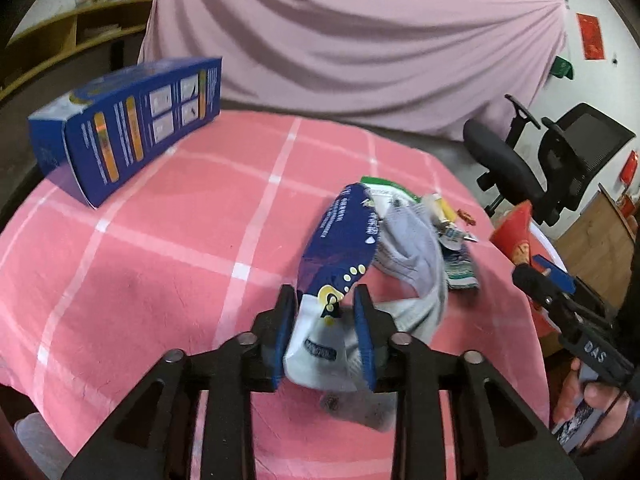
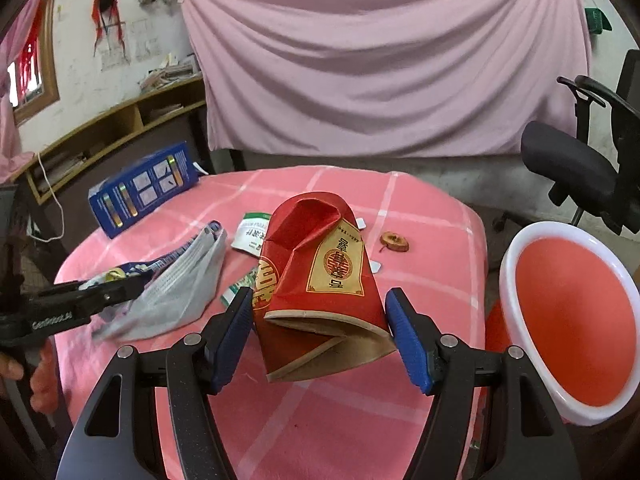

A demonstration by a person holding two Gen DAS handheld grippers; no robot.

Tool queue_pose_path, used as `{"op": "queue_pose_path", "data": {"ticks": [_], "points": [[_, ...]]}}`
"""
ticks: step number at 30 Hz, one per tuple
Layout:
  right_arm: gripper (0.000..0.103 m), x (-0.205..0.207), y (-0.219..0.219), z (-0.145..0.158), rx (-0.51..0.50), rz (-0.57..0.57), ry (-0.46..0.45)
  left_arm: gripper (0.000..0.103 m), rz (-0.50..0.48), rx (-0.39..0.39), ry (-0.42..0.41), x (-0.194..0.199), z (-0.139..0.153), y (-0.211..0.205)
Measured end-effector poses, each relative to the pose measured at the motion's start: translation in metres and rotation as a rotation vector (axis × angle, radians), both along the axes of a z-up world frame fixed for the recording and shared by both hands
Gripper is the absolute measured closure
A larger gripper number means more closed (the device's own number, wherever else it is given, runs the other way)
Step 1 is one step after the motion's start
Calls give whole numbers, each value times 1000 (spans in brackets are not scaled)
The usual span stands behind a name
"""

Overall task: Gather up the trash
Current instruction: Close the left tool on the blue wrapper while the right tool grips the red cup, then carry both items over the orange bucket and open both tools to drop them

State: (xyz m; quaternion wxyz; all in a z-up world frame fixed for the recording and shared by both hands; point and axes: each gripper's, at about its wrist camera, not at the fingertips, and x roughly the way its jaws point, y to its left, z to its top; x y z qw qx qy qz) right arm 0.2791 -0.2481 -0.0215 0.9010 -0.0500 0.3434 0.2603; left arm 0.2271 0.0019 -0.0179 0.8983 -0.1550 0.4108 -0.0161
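My left gripper (image 1: 325,300) is shut on a crumpled blue and white snack wrapper (image 1: 340,256) and holds it above the pink checked tablecloth (image 1: 160,264). It also shows in the right wrist view (image 2: 120,288). A grey sock (image 1: 416,264) lies under the wrapper. My right gripper (image 2: 320,300) is shut on a squashed red paper cup (image 2: 320,280) with gold print. The left wrist view shows that cup (image 1: 516,236) at the right. A white and green packet (image 2: 256,234), small wrappers (image 1: 452,224) and a brown dried slice (image 2: 395,242) lie on the cloth.
A blue box (image 1: 132,120) lies at the table's far left. A red bin with a white rim (image 2: 576,320) stands right of the table. A black office chair (image 1: 560,160) is behind it. A pink sheet (image 2: 380,60) hangs at the back.
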Motion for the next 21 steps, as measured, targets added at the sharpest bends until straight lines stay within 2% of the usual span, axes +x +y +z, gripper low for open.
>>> {"op": "queue_pose_path", "data": {"ticks": [6, 12, 15, 21], "points": [[37, 6, -1, -5, 1, -7, 52, 69, -43, -18, 41, 25, -5, 13], [37, 13, -2, -11, -7, -14, 101, 69, -91, 36, 40, 38, 1, 4], [37, 12, -4, -10, 5, -21, 99, 82, -88, 42, 28, 34, 2, 2], [37, 7, -9, -3, 38, -31, 59, 83, -72, 96, -73, 17, 12, -8]]}}
